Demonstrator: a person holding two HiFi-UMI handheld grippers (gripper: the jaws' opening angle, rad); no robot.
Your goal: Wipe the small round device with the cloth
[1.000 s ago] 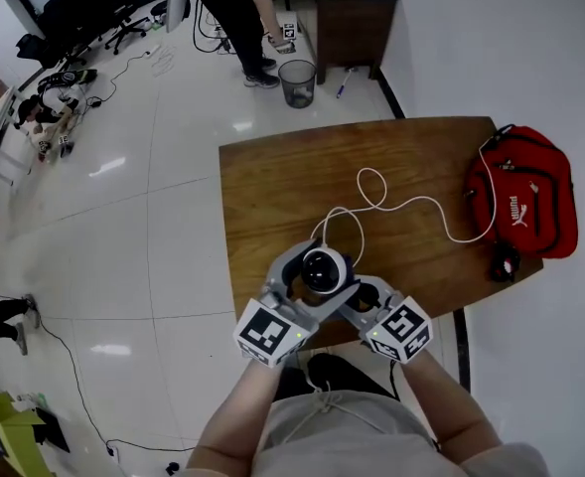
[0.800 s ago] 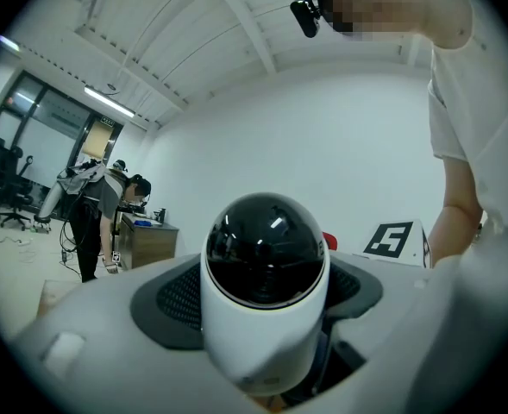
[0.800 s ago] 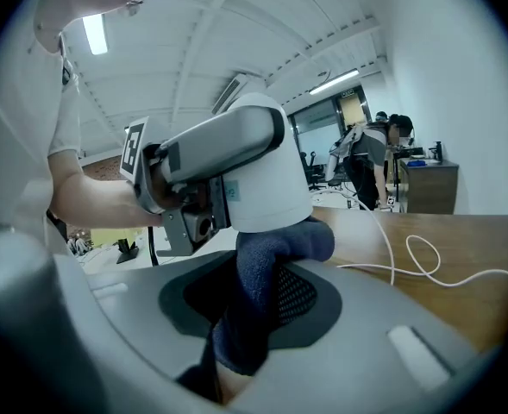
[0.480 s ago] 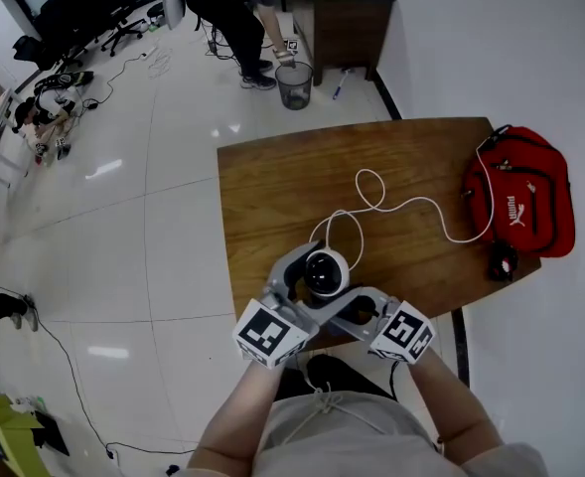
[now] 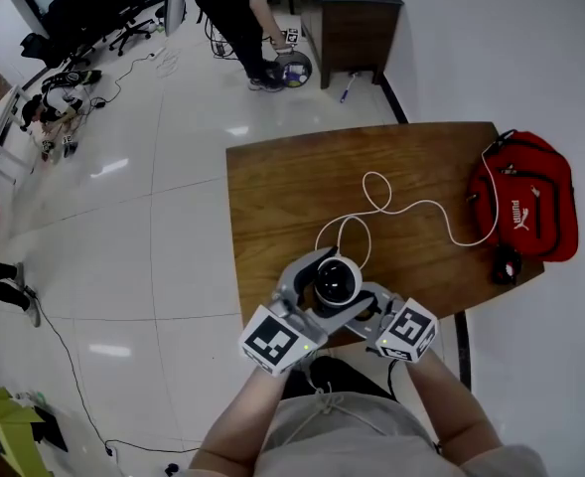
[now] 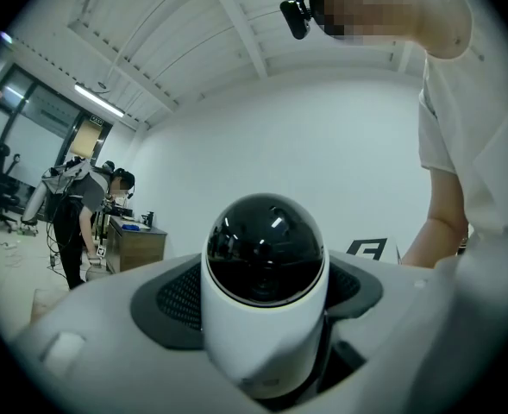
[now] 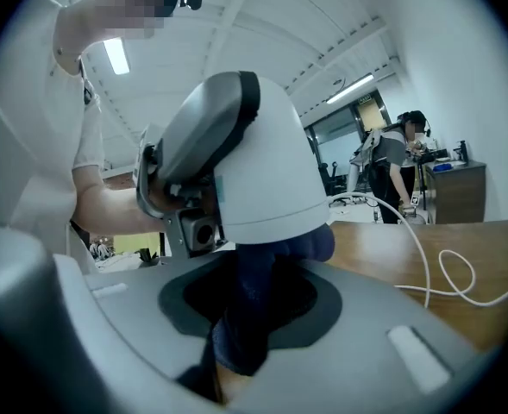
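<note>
Your left gripper (image 5: pixel 324 278) has its jaws spread wide and clamped on the small round device (image 5: pixel 338 280), one jaw on each side of the white body. The device is held off the wooden table (image 5: pixel 292 187), above the table's 6 o'clock edge in the head view and close in front of you. In the head view its dark glossy dome faces up toward the camera. In the left gripper view the device (image 6: pixel 266 266) stands with its long axis along the 12-to-6 line, dome at 12 o'clock and white body below. In the right gripper view the device (image 7: pixel 266 171) is tilted, its axis running roughly from 11 to 5 o'clock, dark end toward 11. Your right gripper (image 5: pixel 360 309) has its jaws drawn narrow on the dark blue cloth (image 7: pixel 252 313), whose bunched top presses against the white underside of the device. A white cable (image 5: pixel 411 207) loops across the table toward the red bag (image 5: pixel 530 202) at 3 o'clock.
</note>
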